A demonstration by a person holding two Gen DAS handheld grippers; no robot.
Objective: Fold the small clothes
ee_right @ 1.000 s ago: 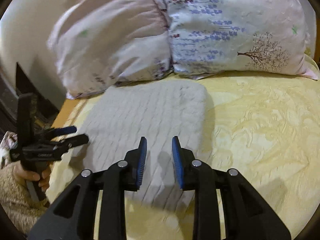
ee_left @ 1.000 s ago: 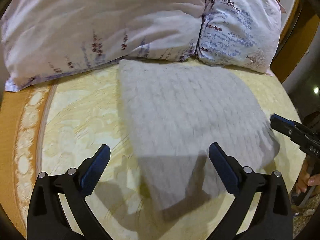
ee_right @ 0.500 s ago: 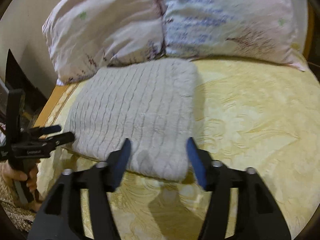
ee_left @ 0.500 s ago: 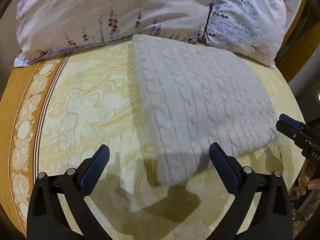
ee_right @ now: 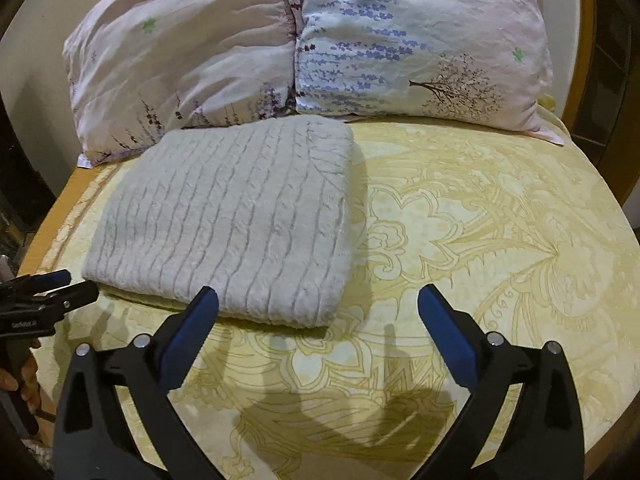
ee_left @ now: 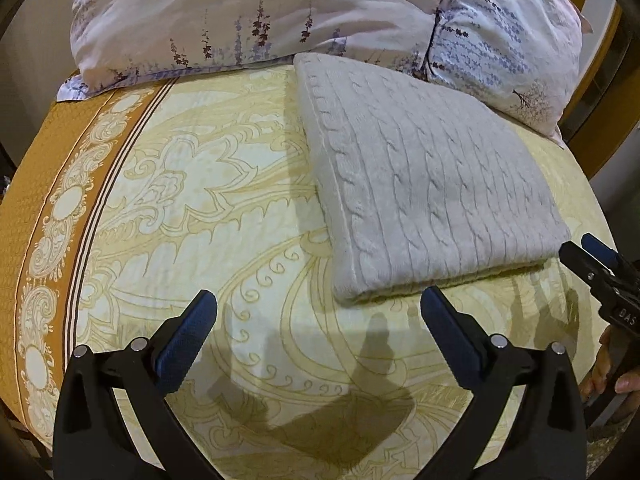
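- Yellow patterned bedspread (ee_left: 248, 184) is covering the bed and serving as the work surface, with two floral pillows (ee_right: 304, 44) propped along its far edge.
- Lying folded on it is the grey cable-knit sweater (ee_left: 424, 188), a thick rectangle whose far edge is sitting right against the pillows; in the right wrist view the same sweater (ee_right: 236, 216) is looking square and even, with no sleeve sticking out.
- Hovering over bare bedspread just short of the sweater's near corner, the left gripper (ee_left: 320, 344) is standing wide with nothing between its jaws.
- Meanwhile the right gripper (ee_right: 318, 330) is opening its jaws towards full spread; its left finger is overlapping the sweater's near edge in its own view, but no cloth is being pinched.
- Judging by the tidy stack, the fold is looking finished, or nearly so.
- Risks from here:
  - a finger may be catching the loose knit on its way out, dragging the top layer and undoing the fold;
  - regrasping only the top layer would be peeling the stack open, since the layers are merely resting on one another;
  - nudging the sweater further could be pushing it up onto the pillows and skewing its edges.
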